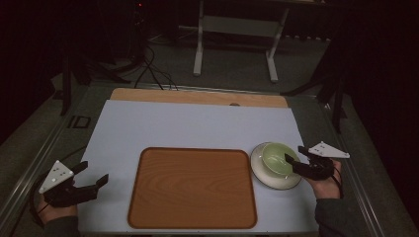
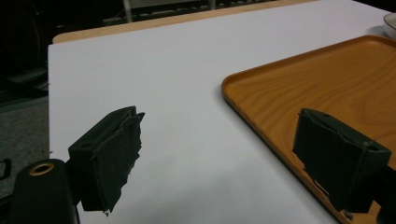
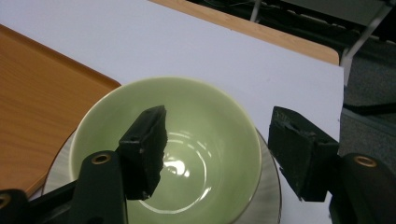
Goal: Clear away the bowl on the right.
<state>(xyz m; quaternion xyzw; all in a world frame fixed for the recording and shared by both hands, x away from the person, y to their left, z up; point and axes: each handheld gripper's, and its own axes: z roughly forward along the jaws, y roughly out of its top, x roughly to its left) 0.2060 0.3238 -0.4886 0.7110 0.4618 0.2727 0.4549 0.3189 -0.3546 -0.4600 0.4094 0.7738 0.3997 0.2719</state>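
A pale green bowl (image 1: pixel 276 158) rests on a white plate (image 1: pixel 269 181) just right of a wooden tray (image 1: pixel 192 187). My right gripper (image 1: pixel 295 159) is open at the bowl's right side. In the right gripper view, one jaw hangs inside the green bowl (image 3: pixel 205 149) and the other stands outside its rim, above the plate (image 3: pixel 271 200); the right gripper (image 3: pixel 219 123) grips nothing. My left gripper (image 1: pixel 93 174) is open over the white mat, left of the tray. In the left gripper view, the left gripper (image 2: pixel 222 128) is empty, with one jaw over the tray's edge (image 2: pixel 261 116).
A white mat (image 1: pixel 197 123) covers most of the wooden table (image 1: pixel 197 96). Nothing lies in the tray. Beyond the table's far edge are a white stand (image 1: pixel 234 29) and cables (image 1: pixel 153 69) on a dark floor. Metal rails run along both sides.
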